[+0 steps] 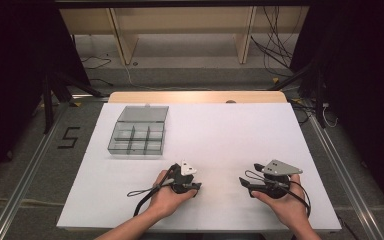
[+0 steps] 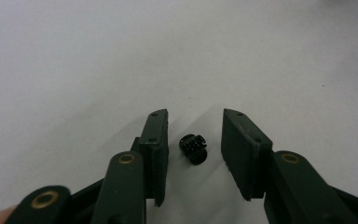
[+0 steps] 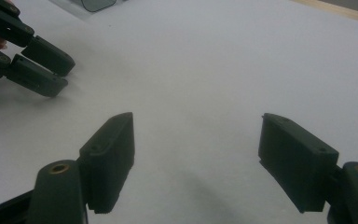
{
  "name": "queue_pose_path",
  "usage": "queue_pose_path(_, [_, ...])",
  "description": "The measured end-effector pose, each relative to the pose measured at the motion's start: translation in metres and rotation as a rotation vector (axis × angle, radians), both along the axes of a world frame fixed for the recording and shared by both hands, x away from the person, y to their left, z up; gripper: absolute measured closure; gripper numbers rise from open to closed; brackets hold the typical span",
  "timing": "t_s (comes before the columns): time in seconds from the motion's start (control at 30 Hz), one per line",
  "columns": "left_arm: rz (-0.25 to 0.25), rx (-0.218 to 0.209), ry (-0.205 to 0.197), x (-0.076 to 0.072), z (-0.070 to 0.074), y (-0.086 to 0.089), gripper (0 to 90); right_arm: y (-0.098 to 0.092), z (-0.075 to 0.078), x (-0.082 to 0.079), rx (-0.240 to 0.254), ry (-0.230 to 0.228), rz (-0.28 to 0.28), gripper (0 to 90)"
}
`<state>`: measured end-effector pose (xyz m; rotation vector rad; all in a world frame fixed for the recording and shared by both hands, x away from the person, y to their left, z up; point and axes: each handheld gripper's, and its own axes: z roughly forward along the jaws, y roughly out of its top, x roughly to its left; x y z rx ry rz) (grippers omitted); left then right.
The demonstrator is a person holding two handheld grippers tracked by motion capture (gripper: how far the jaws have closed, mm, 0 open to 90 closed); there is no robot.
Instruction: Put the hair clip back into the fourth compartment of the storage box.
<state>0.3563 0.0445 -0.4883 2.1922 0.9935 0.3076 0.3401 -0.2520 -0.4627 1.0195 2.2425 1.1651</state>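
Pickup is the step in hand, as I read it: I have the left gripper [image 2: 195,140] lowered over a small black clip-like part [image 2: 194,148] that lies on the white table surface [image 1: 220,135], near the front edge on my left side. In the left gripper view the part sits between the two jaws with a visible gap on either side, so the pads [image 2: 158,140] do not yet press on it; the jaws stand partly open and hold nothing. I cannot tell exactly what the part is, as it is small and dark, though it looks like a ribbed plastic fastener. The right gripper [image 3: 196,154] rests well apart to the right, jaws spread wide over bare table, with nothing between them. A clear compartment box [image 1: 139,131] with its lid raised stands farther back on the left, and I judge it the likely destination, though no compartment can be singled out yet. The next move calls for closing the left jaws squarely on the part while keeping the tips low to the surface, since so small a part could slip or flick out sideways if pinched off-centre; then a straight lift before travelling toward the box.
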Motion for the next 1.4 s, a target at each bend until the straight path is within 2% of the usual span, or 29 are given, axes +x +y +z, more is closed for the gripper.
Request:
queue_pose_path(0.3, [-0.003, 0.022, -0.017, -0.0012, -0.0004, -0.0004, 67.7, 0.0004, -0.0002, 0.0, -0.002, 0.004, 0.0, 27.7])
queue_pose_path(0.73, [-0.006, 0.028, -0.031, -0.0012, -0.0009, -0.0002, 77.7, 0.0003, -0.0003, 0.0001, -0.001, 0.004, 0.001, 27.7])
queue_pose_path(1.4, [-0.032, 0.022, -0.044, -0.0008, -0.0013, 0.0013, 79.6, -0.0003, -0.0012, 0.0008, -0.003, 0.008, -0.002, 27.7])
